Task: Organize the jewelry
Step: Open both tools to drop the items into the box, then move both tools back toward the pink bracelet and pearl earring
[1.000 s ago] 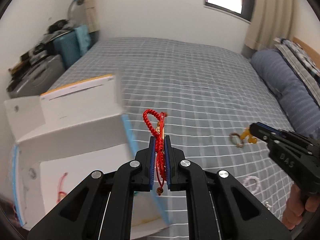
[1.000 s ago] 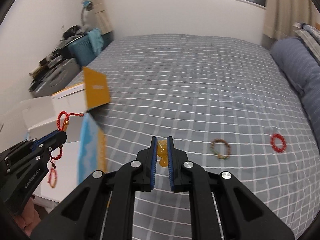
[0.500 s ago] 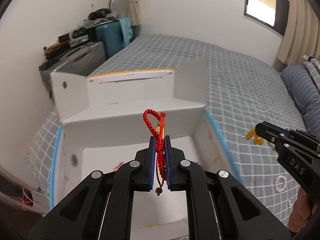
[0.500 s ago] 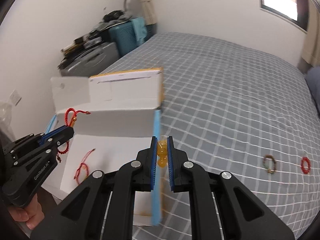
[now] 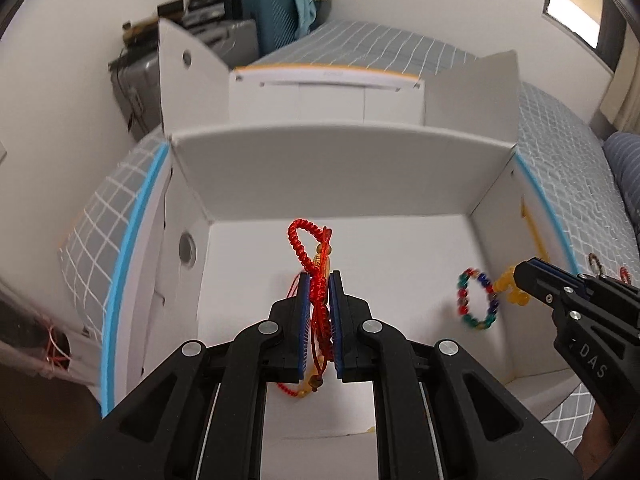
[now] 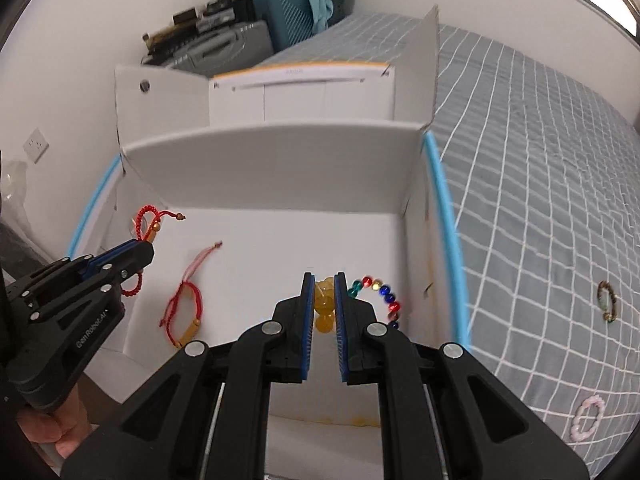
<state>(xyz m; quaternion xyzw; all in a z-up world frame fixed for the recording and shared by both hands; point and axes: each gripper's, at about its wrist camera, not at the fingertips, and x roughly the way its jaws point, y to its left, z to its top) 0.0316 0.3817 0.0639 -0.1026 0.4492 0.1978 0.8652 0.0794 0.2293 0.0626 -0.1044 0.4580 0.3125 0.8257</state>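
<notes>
With both tongs over the white box (image 5: 392, 168), left tongs (image 5: 319, 312) clamped on red cord bracelet (image 5: 308, 248), right tongs (image 6: 324, 308) on amber beads (image 6: 323, 312); cord could snag pads on release.

Bedroom: checked bed (image 6: 540, 160), suitcase (image 6: 288, 20)

The multicoloured bead bracelet (image 5: 478, 298) is motion-blurred, half hidden behind the right gripper (image 6: 325, 300). The pink bracelet (image 6: 587, 418) on the bed (image 6: 540, 160) is too blurred for detail.
</notes>
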